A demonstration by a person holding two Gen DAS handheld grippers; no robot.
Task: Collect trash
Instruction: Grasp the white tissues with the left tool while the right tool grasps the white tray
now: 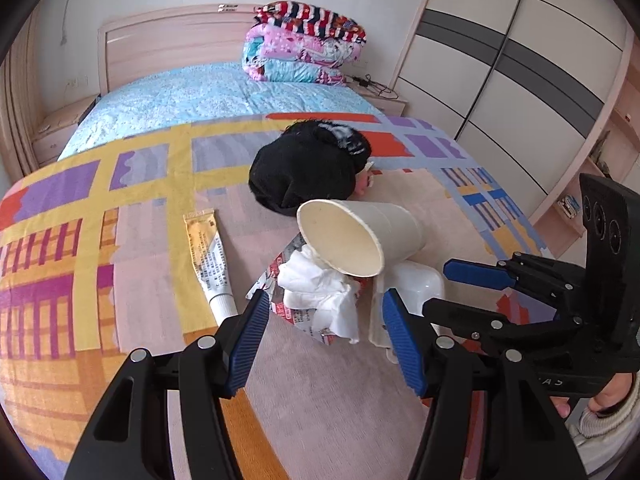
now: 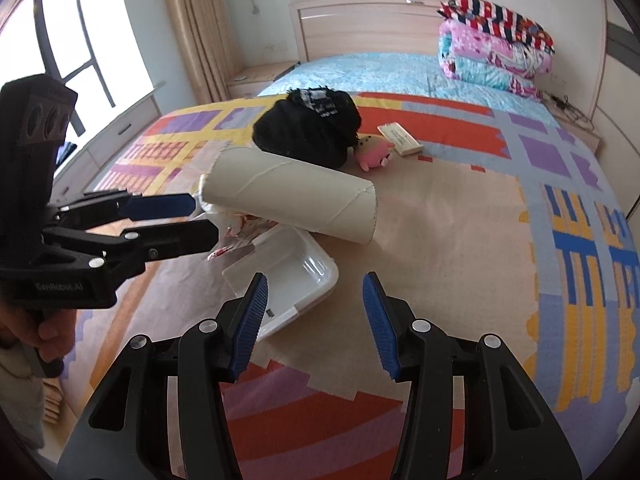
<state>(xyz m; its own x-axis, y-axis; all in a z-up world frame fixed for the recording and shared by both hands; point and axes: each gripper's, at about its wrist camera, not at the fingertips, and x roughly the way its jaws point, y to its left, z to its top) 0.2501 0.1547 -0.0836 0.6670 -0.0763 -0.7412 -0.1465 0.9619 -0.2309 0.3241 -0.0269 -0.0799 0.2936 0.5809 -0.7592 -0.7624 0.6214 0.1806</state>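
Bedroom walls, a pale wooden headboard (image 1: 168, 36) and sliding wardrobe doors (image 1: 512, 64) frame the left wrist view, with a patterned blanket (image 1: 100, 248) spread over the near half of the bed. On it lies a paper cup (image 1: 352, 236) on its side, mouth toward the camera, resting over crumpled white tissue (image 1: 320, 292) and a red-printed wrapper (image 1: 296, 312). A white plastic tray (image 1: 420, 284) sits just beside them on the right. A tube of ointment (image 1: 208, 256) lies to the left, apart from the pile, and a black knitted hat (image 1: 308, 168) sits behind the cup. The left gripper (image 1: 324, 336) hangs just above the tissue and wrapper, jaws standing moderately wide with nothing pressed between them. The right gripper (image 1: 444, 284) reaches in from the right near the tray, jaws parted and empty. Folded quilts (image 1: 304, 44) are stacked at the head of the bed.

Curtains (image 2: 192, 24) and a bright window (image 2: 68, 40) fill the left of the right wrist view. The cup (image 2: 292, 196) lies across the wrapper (image 2: 236, 236), with the tray (image 2: 288, 280) directly below it, tilted. The right gripper (image 2: 316, 320) hovers over the tray's near corner, jaws apart, gripping nothing. The left gripper (image 2: 200, 220) enters from the left, tips near the cup's mouth. Behind the hat (image 2: 308, 124) sit a pink plush toy (image 2: 376, 154) and a small flat box (image 2: 402, 140).
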